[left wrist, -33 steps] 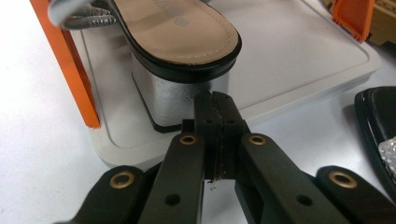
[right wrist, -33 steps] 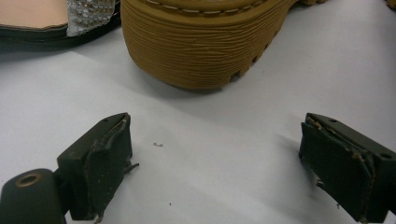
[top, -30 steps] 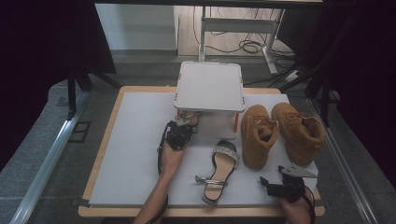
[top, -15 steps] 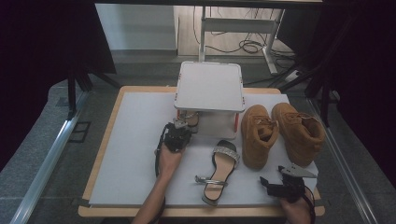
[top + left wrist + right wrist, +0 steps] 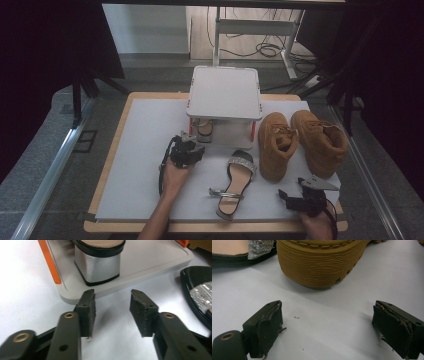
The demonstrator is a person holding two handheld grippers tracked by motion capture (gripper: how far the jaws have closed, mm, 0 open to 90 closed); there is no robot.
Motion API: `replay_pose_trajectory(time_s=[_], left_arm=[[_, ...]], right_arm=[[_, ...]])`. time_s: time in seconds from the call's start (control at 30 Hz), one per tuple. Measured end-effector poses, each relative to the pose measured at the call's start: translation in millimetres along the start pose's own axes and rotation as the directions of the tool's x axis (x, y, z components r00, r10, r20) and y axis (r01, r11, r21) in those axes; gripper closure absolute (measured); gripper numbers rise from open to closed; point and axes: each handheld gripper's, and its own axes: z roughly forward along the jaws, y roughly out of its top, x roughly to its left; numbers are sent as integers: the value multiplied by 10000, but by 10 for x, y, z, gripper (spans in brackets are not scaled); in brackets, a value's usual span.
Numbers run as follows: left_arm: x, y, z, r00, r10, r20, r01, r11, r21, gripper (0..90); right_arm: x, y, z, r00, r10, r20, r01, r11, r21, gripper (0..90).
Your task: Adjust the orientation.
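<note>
Left gripper just released first sandal on the rack's lower shelf; second sandal not yet moved.

Left gripper [image 5: 112,305]: jaws have just been opening, half apart, nothing between them; silver block-heeled black sandal [image 5: 98,261] stands on the bottom tray of the white two-tier shoe rack [image 5: 225,92], just ahead of the jaws; matching flat-lying sandal with glittery strap [image 5: 234,182] remains on the white table mat [image 5: 135,165], beside the tan suede boots [image 5: 277,142]; right gripper [image 5: 327,326] wide, empty, resting near the boot sole; judged roughly half done.
</note>
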Motion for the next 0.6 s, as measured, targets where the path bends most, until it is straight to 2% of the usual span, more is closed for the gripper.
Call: replay_pose_trajectory(time_s=[0.2, 0.37, 0.47, 0.6], left_arm=[[-46, -60, -85, 9989, 425, 173, -426, 9991, 18, 478], [-70, -122, -143, 9960, 583, 683, -592, 9982, 103, 422], [-92, -171, -169, 9936, 680, 904, -700, 9973, 198, 428], [-116, -248, -217, 9913, 1013, 837, -1035, 9944, 226, 460]], right_arm=[[0, 0, 0, 10000, 0, -1, 0, 10000, 6, 98], [0, 0, -1, 10000, 7, -4, -7, 10000, 11, 98], [1, 0, -1, 10000, 10, -2, -10, 10000, 12, 98], [1, 0, -1, 10000, 11, -2, -11, 10000, 11, 98]])
